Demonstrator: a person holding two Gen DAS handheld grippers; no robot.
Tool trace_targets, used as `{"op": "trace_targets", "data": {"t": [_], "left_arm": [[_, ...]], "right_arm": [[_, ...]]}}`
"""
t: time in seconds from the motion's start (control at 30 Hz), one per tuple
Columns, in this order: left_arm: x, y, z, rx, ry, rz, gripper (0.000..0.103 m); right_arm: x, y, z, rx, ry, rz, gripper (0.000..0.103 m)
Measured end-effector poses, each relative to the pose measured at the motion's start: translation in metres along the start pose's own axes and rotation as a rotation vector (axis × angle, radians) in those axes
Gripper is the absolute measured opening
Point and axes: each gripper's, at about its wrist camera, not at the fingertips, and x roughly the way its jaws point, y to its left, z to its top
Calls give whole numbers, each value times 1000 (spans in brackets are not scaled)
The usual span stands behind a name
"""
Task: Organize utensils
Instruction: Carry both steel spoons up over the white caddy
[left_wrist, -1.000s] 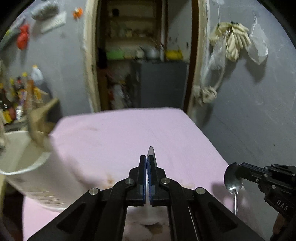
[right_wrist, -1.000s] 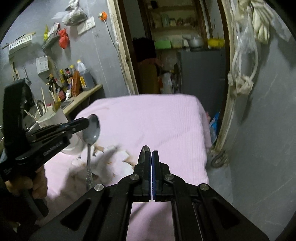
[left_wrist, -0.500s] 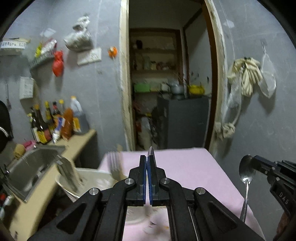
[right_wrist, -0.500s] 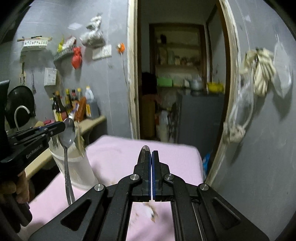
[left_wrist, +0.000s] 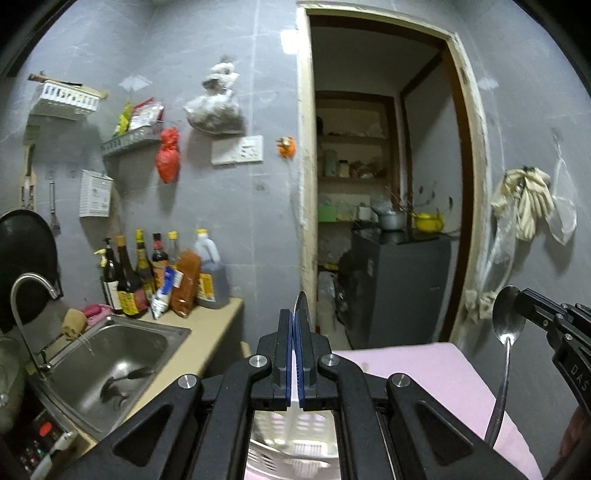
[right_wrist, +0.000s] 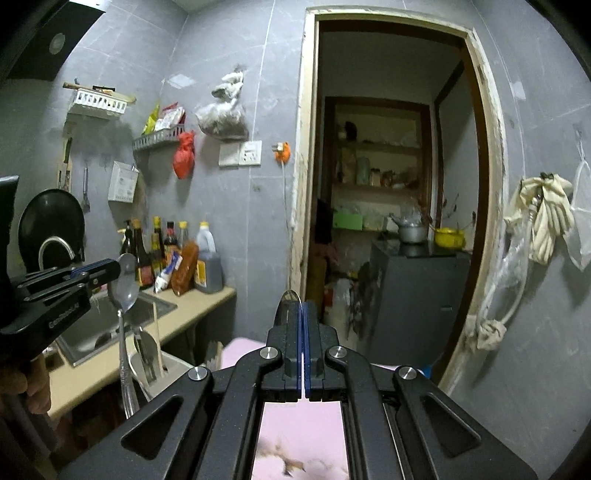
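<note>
My left gripper (left_wrist: 295, 321) is shut on a metal spoon, whose bowl edge (left_wrist: 300, 301) shows above the pads; the right wrist view shows that spoon (right_wrist: 123, 291) hanging handle down from it. My right gripper (right_wrist: 301, 314) is shut on a second metal spoon (left_wrist: 508, 325), bowl up and handle down, seen at the right in the left wrist view. A white utensil holder (right_wrist: 168, 363) with several utensils stands on the pink table (right_wrist: 301, 435) under the left spoon. Its slotted rim (left_wrist: 303, 435) shows below my left gripper.
A steel sink (left_wrist: 110, 365) with a tap (left_wrist: 26, 291) sits in the beige counter at the left, with sauce bottles (left_wrist: 159, 273) behind it. An open doorway (left_wrist: 384, 221) is ahead. A grey wall with hanging bags and a rag (left_wrist: 524, 206) is at the right.
Both grippers have risen and tilted up from the pink table towards the wall and doorway. Each still holds its spoon. The white holder has gone from the left to below the left gripper.
</note>
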Motion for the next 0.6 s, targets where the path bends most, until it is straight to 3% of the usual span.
{"op": "trace_targets", "data": {"t": [0.37, 0.6], "left_arm": [[26, 71, 8, -72, -41, 83, 2], [55, 86, 2, -88, -56, 116, 2]], "right_arm": [[29, 48, 8, -5, -40, -43, 1], [52, 60, -1, -26, -14, -91, 1]]}}
